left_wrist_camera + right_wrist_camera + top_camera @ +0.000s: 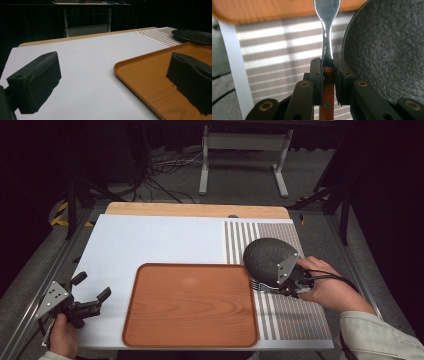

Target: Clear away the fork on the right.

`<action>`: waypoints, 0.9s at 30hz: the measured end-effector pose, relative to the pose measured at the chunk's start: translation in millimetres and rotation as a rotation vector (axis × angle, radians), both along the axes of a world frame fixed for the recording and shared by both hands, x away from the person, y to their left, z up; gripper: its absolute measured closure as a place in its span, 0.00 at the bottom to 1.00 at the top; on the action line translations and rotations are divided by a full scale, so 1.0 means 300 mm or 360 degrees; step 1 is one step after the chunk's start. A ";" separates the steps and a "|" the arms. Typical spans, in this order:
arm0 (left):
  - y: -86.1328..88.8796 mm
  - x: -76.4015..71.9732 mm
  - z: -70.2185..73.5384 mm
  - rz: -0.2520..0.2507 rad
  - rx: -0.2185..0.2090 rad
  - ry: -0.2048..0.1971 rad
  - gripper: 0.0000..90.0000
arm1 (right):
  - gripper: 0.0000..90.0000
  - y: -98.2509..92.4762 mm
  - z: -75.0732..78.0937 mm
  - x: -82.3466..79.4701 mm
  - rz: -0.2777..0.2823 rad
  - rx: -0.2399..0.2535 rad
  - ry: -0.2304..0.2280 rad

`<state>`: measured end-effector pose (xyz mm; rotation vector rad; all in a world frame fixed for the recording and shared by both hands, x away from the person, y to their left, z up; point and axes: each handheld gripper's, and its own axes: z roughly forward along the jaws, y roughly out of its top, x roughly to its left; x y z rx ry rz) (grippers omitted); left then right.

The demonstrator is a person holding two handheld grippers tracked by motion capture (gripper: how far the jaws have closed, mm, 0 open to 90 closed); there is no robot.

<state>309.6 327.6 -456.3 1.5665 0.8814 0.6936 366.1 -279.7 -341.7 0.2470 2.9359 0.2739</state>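
Observation:
A fork (259, 284) with a wooden handle and a metal neck (327, 37) is clamped by its handle in my right gripper (280, 287), whose jaws are shut on it (328, 67). The tines point toward the right rim of the brown wooden tray (190, 305), just above the striped placemat (290, 315). A dark, rough-textured plate (267, 257) lies on the placemat right beside the gripper (387, 50). My left gripper (92, 287) hovers over the front left of the white mat (150, 240), open with nothing between its jaws (113, 67).
The tray (150, 75) lies bare at the front middle. The plate's rim (193, 36) shows beyond the tray's far corner. Behind the table stand a metal frame (245, 150) and loose cables on the floor.

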 end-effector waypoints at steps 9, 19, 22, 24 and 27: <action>-0.001 0.000 -0.001 0.0011 -0.0011 -0.0001 0.00 | 0.88 0.066 0.025 0.019 -0.0062 0.0103 -0.0003; 0.000 -0.001 -0.001 0.0006 -0.0009 0.0000 0.00 | 0.88 0.144 0.042 0.032 -0.0076 0.0201 -0.0008; 0.001 -0.001 0.000 0.0000 0.0000 0.0001 0.00 | 0.88 0.160 0.045 0.034 -0.0095 0.0224 -0.0020; 0.001 -0.001 0.000 0.0007 -0.0005 0.0001 0.00 | 0.88 0.170 0.048 0.037 -0.0112 0.0246 -0.0016; 0.001 -0.001 -0.001 0.0007 -0.0004 0.0003 0.00 | 0.88 0.183 0.046 0.036 -0.0153 0.0280 -0.0002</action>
